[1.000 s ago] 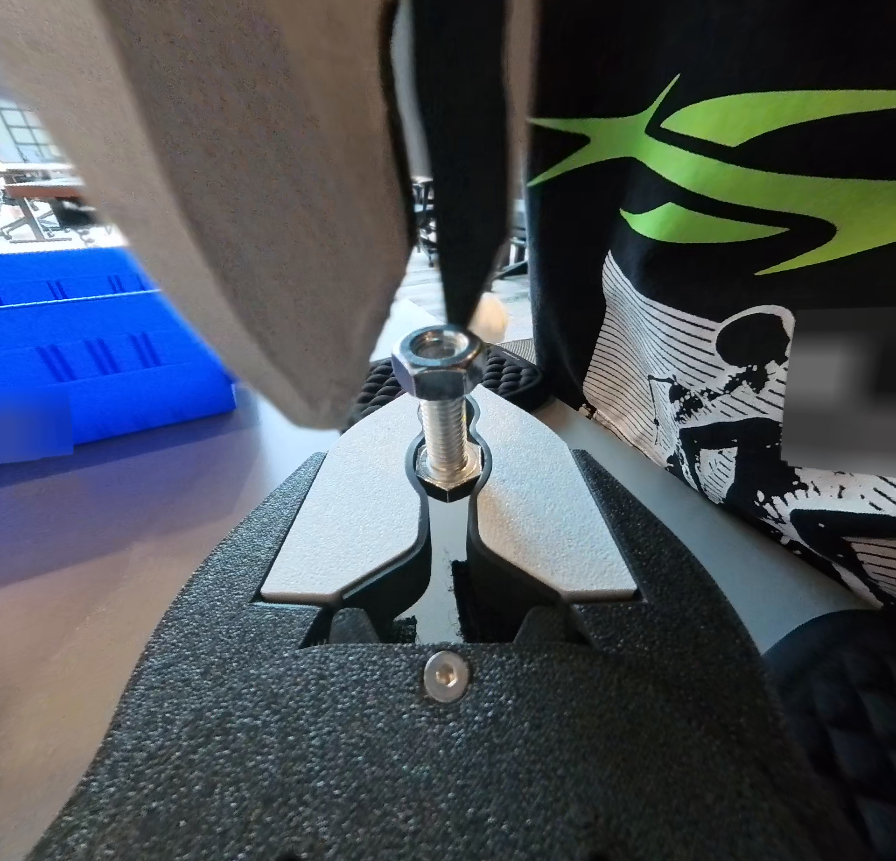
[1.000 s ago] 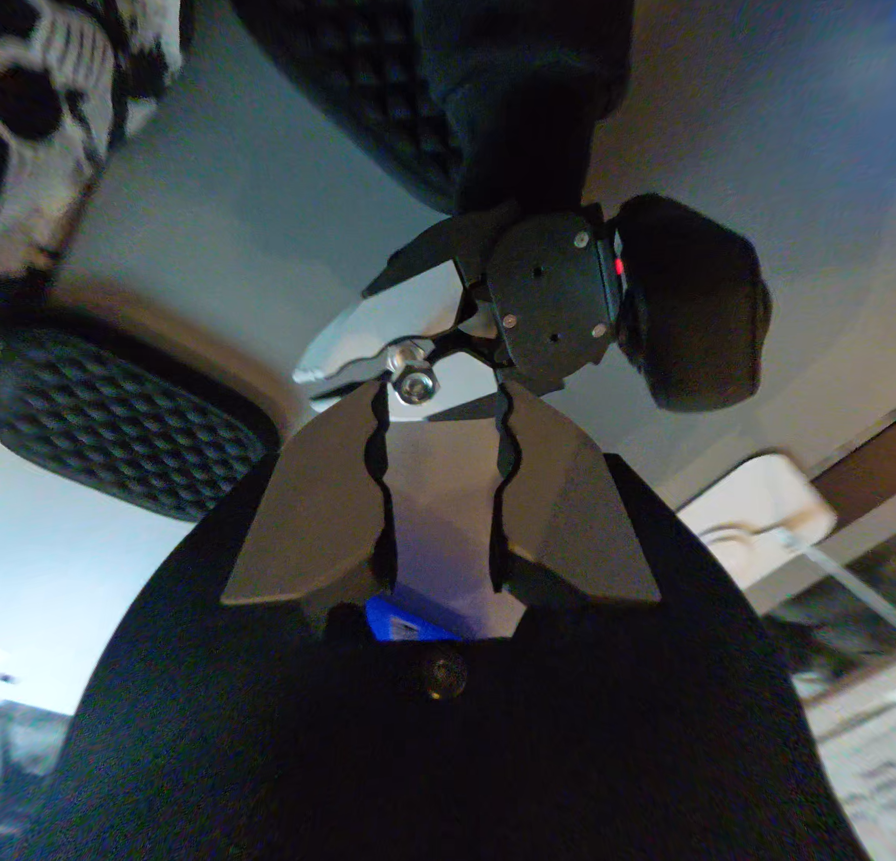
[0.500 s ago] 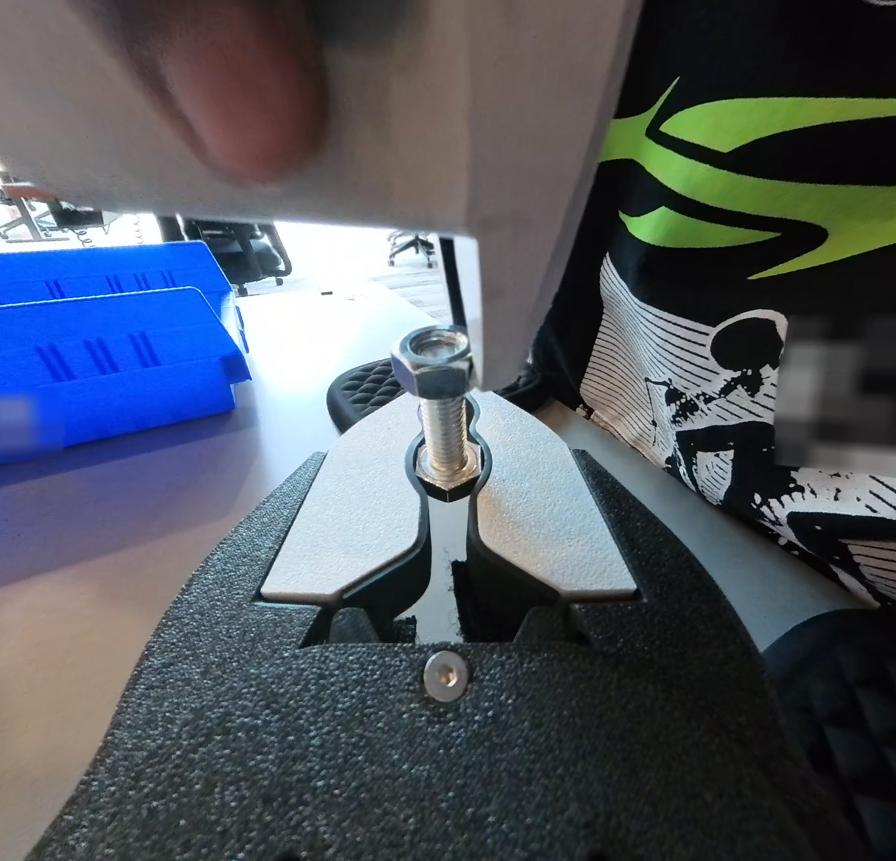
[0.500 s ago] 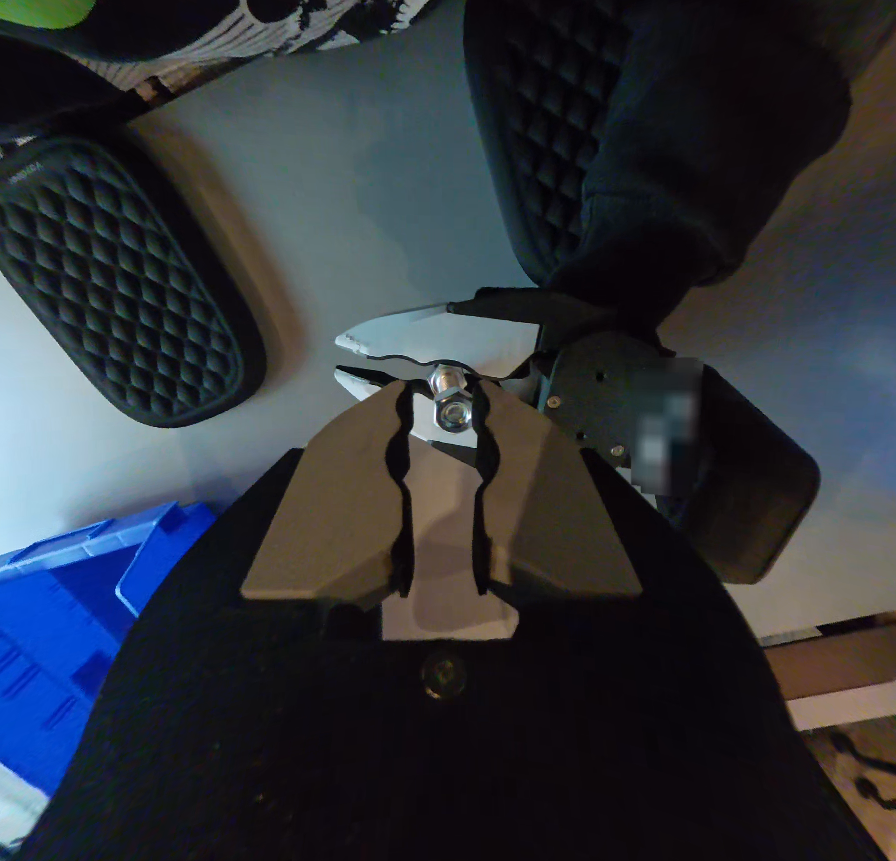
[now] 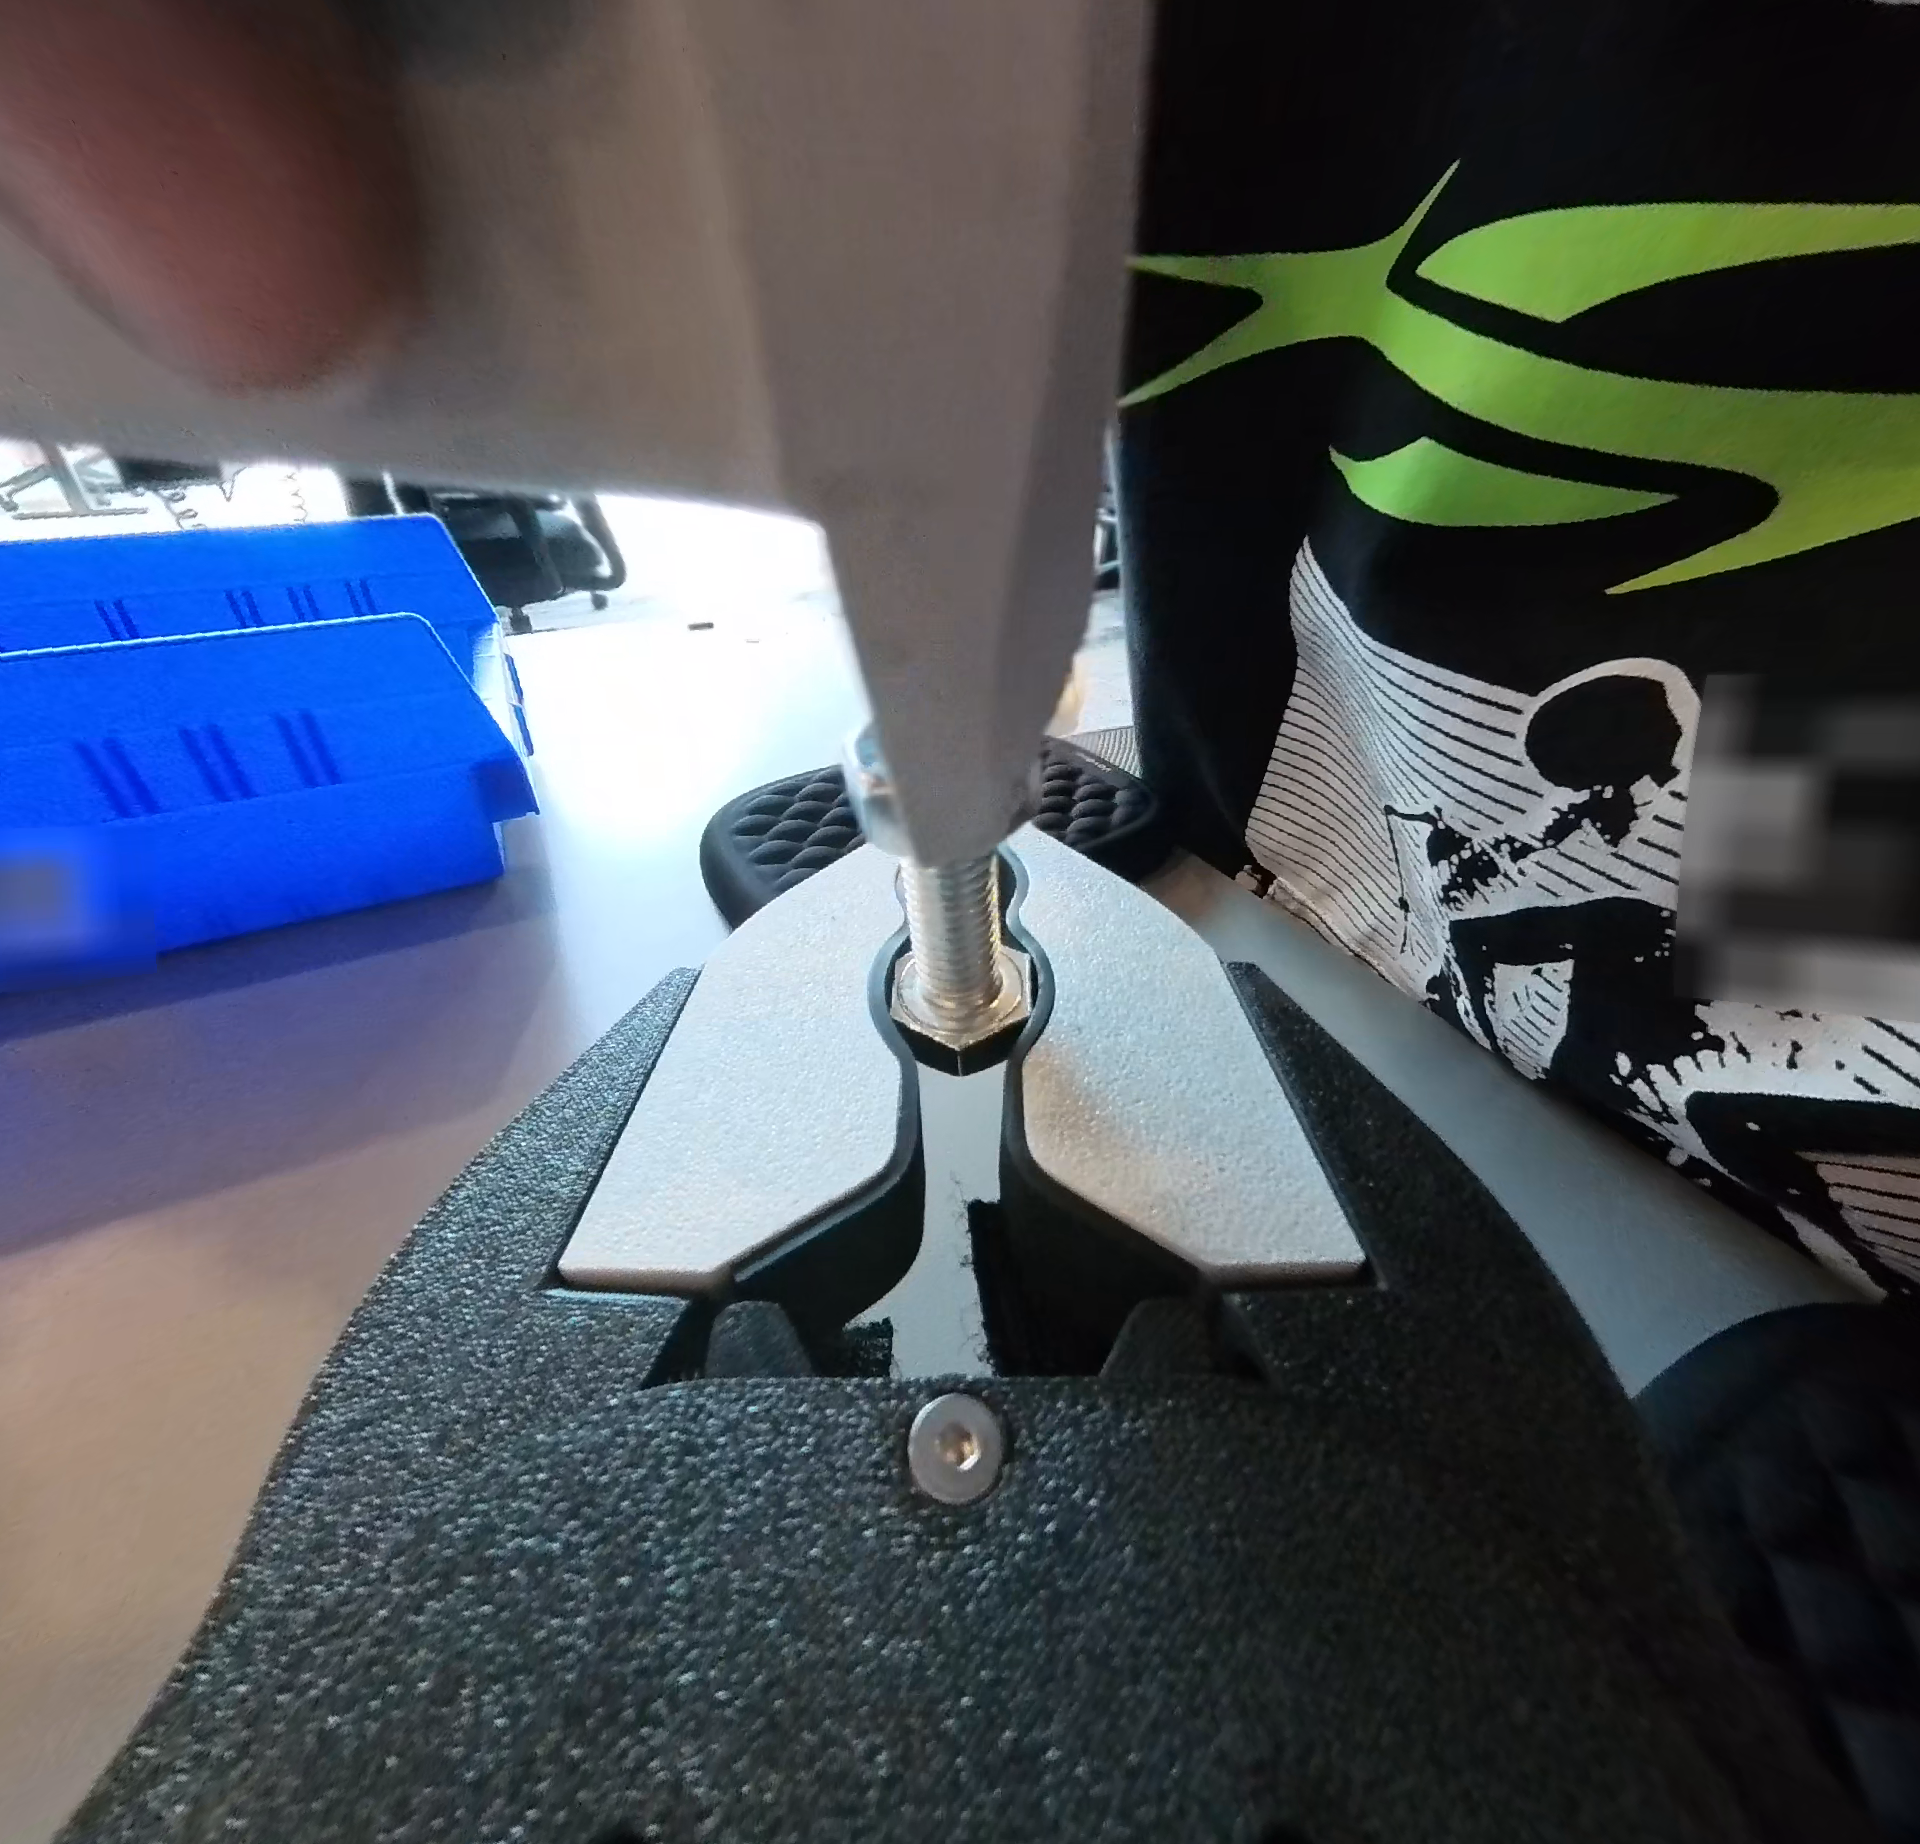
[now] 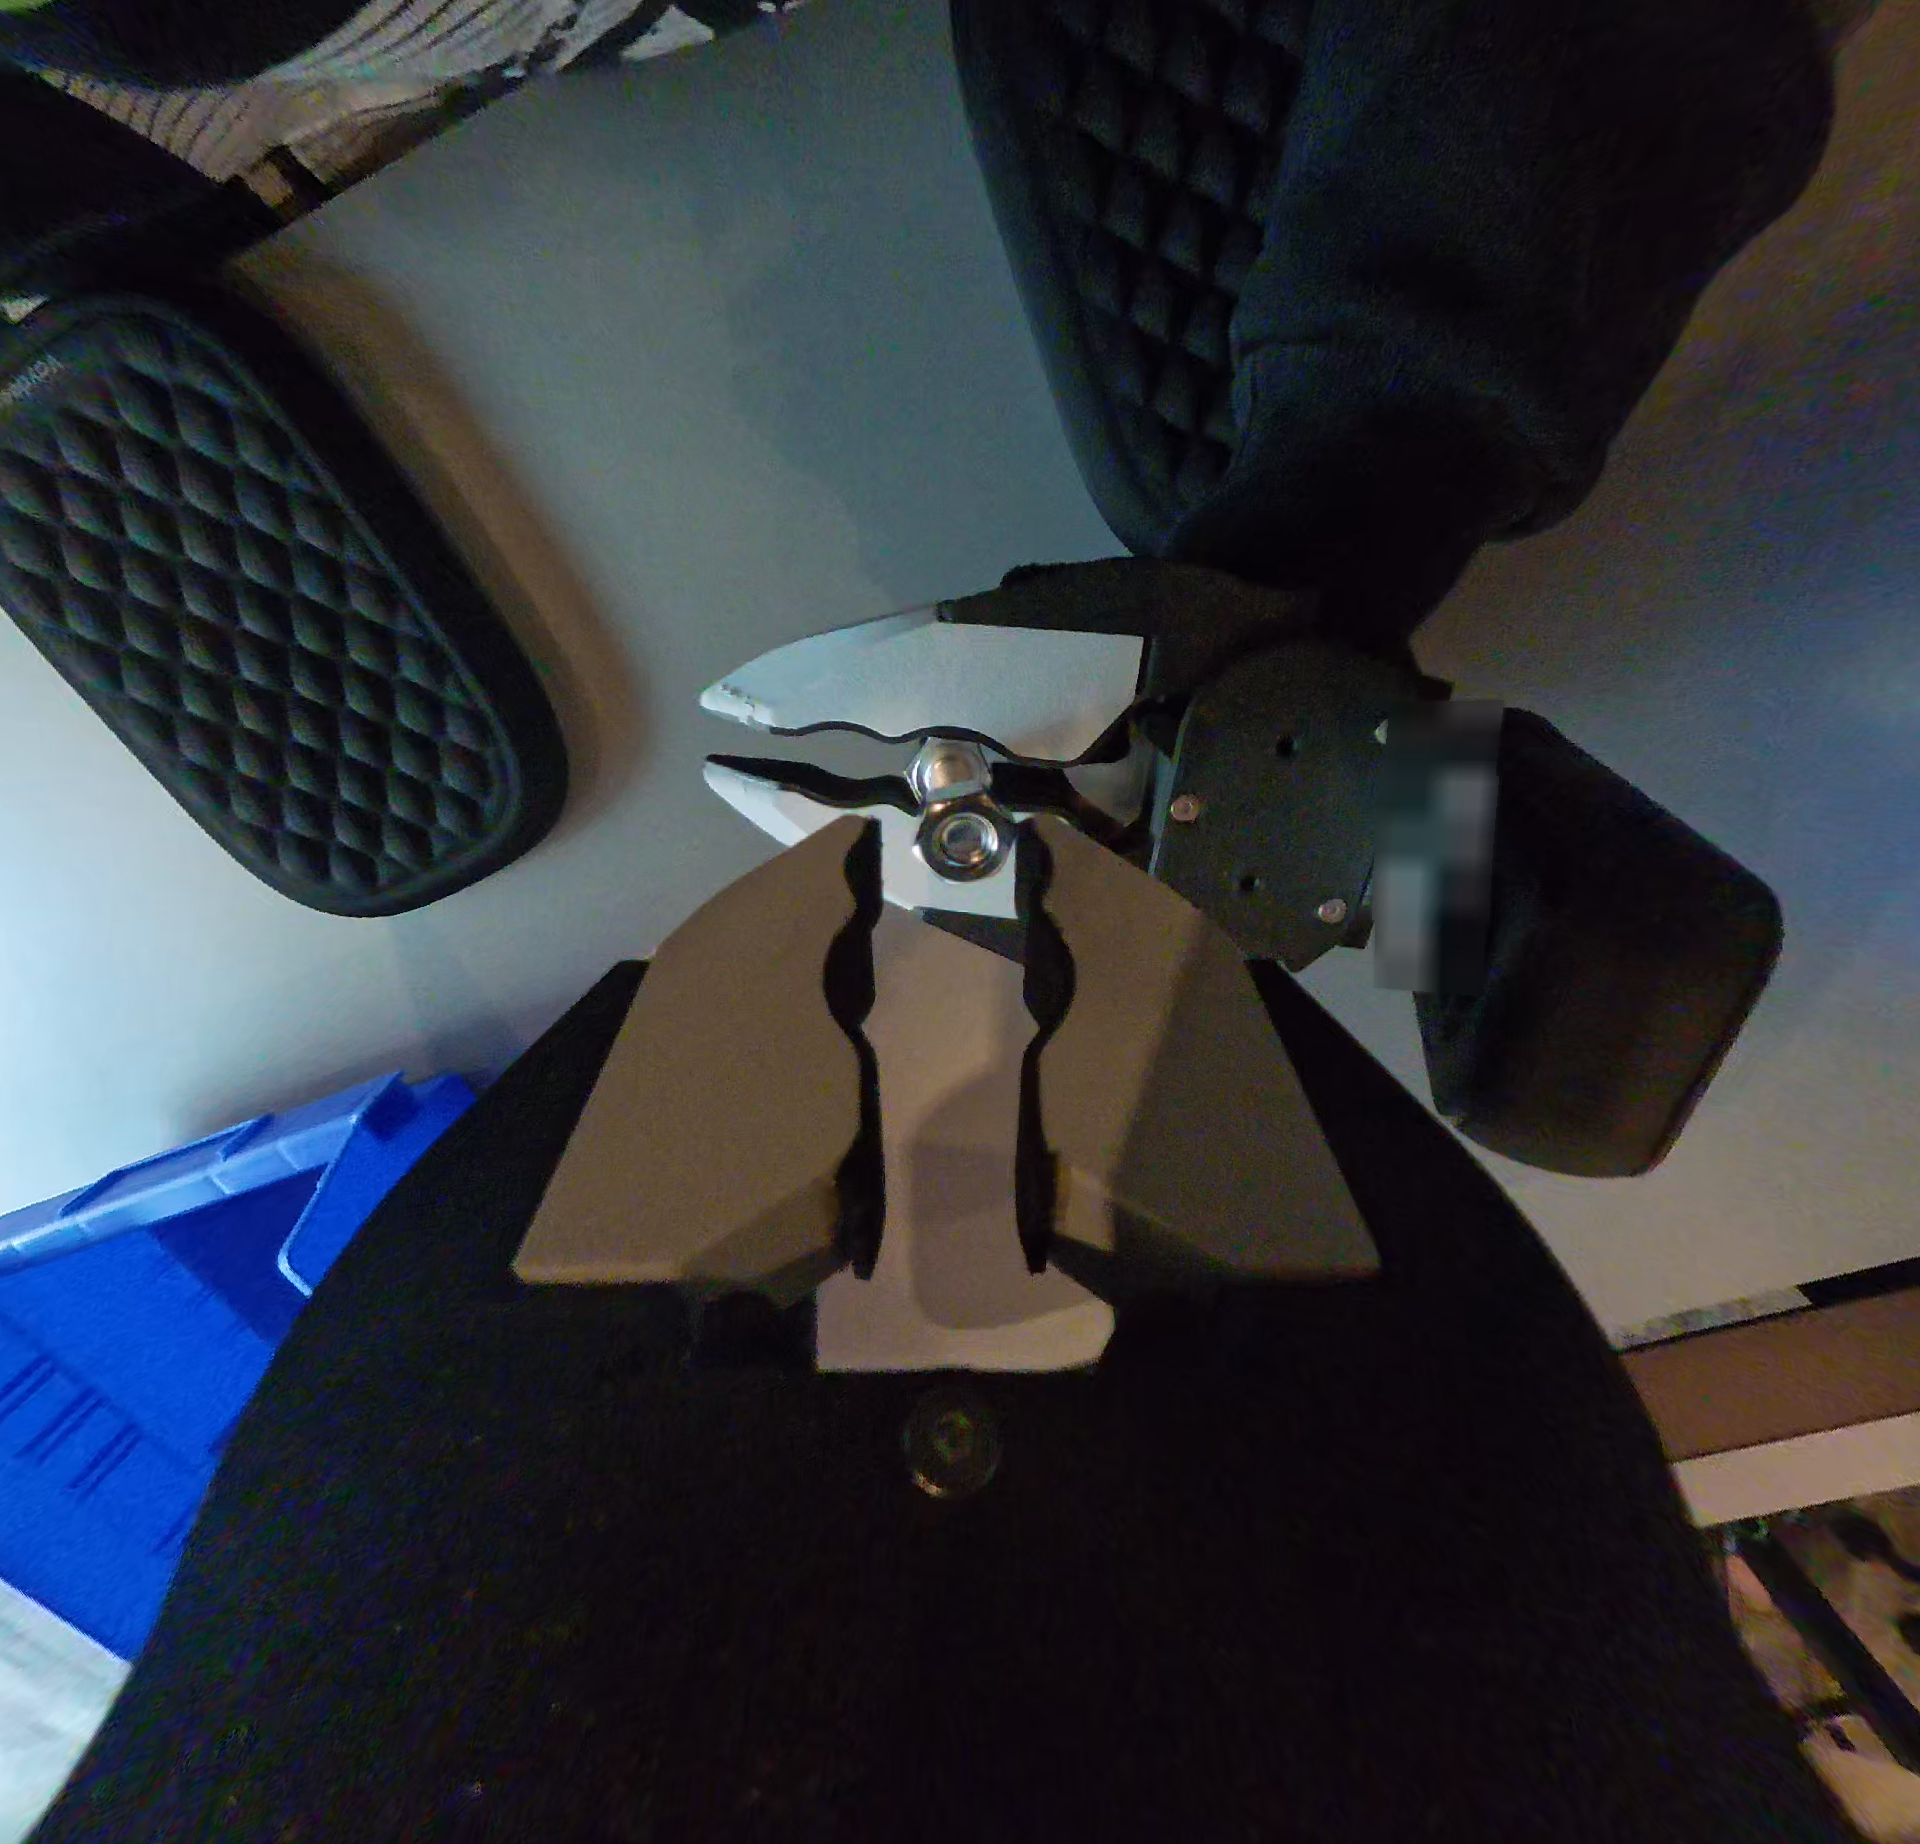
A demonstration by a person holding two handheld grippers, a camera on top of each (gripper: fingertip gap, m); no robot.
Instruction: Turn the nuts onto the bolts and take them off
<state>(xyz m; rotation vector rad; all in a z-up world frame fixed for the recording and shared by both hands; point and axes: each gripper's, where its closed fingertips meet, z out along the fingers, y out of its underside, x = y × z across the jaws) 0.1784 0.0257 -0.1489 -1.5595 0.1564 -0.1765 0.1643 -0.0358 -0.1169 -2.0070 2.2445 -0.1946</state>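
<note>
In the left wrist view my left gripper (image 5: 961, 1005) is shut on the hex head of a silver bolt (image 5: 951, 921), which stands upright with its threads bare. A silver nut (image 5: 871, 786) sits at the bolt's top, mostly hidden behind the grey finger (image 5: 935, 547) of my right gripper. In the right wrist view my right gripper (image 6: 951, 844) looks down the bolt, and its two tips close in on either side of the nut (image 6: 956, 844). Just beyond, the left gripper (image 6: 883, 745) clamps the bolt head (image 6: 945, 771).
Blue plastic bins (image 5: 239, 745) stand on the grey table (image 5: 312, 1119) to the left and show in the right wrist view (image 6: 156, 1327). Black quilted pads (image 6: 239, 599) lie on the table. A person in a black printed shirt (image 5: 1558, 392) stands close behind. My hands' fingertips stand some 7 centimetres from each other.
The right gripper has swung over the bolt, narrowed its jaws and come down on the nut, whose top it now covers in the left wrist view. The left gripper has kept still.
</note>
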